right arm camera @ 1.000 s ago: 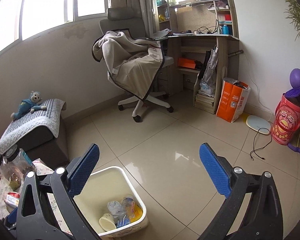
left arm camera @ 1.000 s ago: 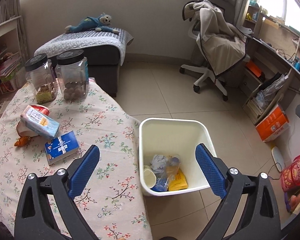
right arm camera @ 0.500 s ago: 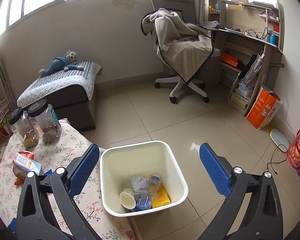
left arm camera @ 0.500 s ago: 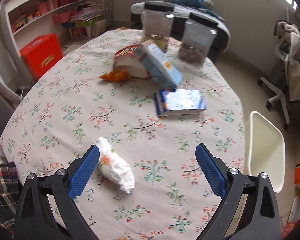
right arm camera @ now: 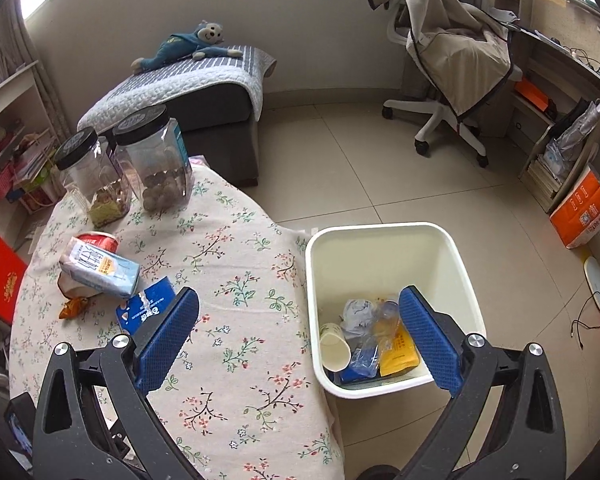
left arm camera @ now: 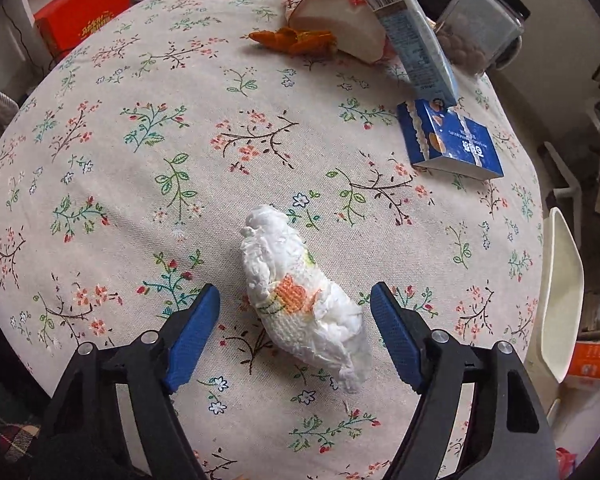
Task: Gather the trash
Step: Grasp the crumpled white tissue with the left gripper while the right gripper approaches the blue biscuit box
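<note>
- Left gripper (left arm camera: 295, 308) pointing steeply down at the table, jaws roughly two-thirds open and just been closing in. Crumpled tissue wad (left arm camera: 300, 296) sits between the blue pads, but I see a gap on each side, so nothing gripped yet.
- Wad lies on the floral tablecloth (left arm camera: 140, 160), near my edge, long axis running diagonally across the jaw line. White, with an orange and green print on it.
- Handling, my guess: very light, soft, will crush flat under the pads. No breakage risk. Main risk is pinching only a loose flap and having the rest trail or tear off.
- I'd take it across the fat middle by the orange print, not the thin tail end nearest me. Keep the tips low enough to catch the bulk, without snagging the cloth.
- Right gripper (right arm camera: 298, 336) wide open, holding nothing, hanging over the table edge and the bin.
- White bin (right arm camera: 466, 280) stands on the floor just beside the table; already has a paper cup, plastic and a yellow packet in it. Short carry for the wad.
- Further out on the table: blue box (left arm camera: 452, 144), light blue carton (left arm camera: 414, 36) leaning on a red-and-white cup (left arm camera: 336, 20), orange wrapper scrap (left arm camera: 296, 40) beside it. Likely next pickups.
- Two black-lidded jars (right arm camera: 124, 164) at the far edge look like food storage, not trash.
</note>
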Tool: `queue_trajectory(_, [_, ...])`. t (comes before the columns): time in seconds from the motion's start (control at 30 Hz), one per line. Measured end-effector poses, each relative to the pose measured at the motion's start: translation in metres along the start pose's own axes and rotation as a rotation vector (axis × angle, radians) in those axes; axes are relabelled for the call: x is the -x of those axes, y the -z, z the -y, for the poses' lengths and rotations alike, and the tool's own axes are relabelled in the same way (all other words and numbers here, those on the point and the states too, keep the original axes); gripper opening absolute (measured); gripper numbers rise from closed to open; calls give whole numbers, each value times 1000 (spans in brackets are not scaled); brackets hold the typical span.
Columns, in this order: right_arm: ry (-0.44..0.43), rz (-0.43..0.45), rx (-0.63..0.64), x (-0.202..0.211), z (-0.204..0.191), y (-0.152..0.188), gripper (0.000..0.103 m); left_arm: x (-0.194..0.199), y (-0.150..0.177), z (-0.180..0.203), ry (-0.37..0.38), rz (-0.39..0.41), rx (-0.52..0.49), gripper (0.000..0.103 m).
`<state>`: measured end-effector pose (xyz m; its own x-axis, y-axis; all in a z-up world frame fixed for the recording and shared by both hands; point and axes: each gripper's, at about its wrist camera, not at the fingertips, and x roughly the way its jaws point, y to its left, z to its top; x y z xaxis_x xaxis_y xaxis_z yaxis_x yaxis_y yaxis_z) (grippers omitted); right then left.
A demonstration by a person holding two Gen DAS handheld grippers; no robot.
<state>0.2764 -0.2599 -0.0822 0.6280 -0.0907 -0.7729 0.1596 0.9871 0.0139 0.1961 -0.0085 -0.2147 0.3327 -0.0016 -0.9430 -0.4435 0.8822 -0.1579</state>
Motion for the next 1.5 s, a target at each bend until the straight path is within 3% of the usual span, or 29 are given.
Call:
queue_trajectory(0.13, [-17,-45,38,-16,-25,4,96,3,2,8,9,56,-107,46])
queue_trajectory(0.33, [-52,-105,87,-38,-64,9,96,11,-18,2,88,58,-181,44])
queue_trajectory(0.53, [-216,-295,-176,-79,-81,18,96,39,-76,-19,108,92,-184,44])
queue_trajectory(0.63, [-175,-298,-290,-94,-90,22,96,54,-96,-27,97,136,-224,44])
queue_trajectory(0.77, [-127,-262,-388,-108,-100,22,96,56,-107,-43,171,134,-179,44])
queue_trajectory(0.87, [-93,-279,-421,-126,-108,25,96,55,-106,-47,213,109,-164,44])
queue_trajectory(0.97, [-63,-306,-428,-145,-114,27,96,65,-111,-46,203,157,-202,44])
queue_trajectory(1.07, [-28,-293,-385,-154,-128,27,96,75,-120,-50,210,200,-207,45])
queue_trajectory(1.27, [33,-265,-183,-161,-157,30,96,78,-131,-60,241,180,-183,45])
queue_trajectory(1.37, [14,-272,-47,-155,-165,35,84,82,-134,-62,259,180,-180,45])
queue_trajectory(1.5, [-88,-316,95,-138,-168,44,63,90,-137,-64,267,195,-183,45])
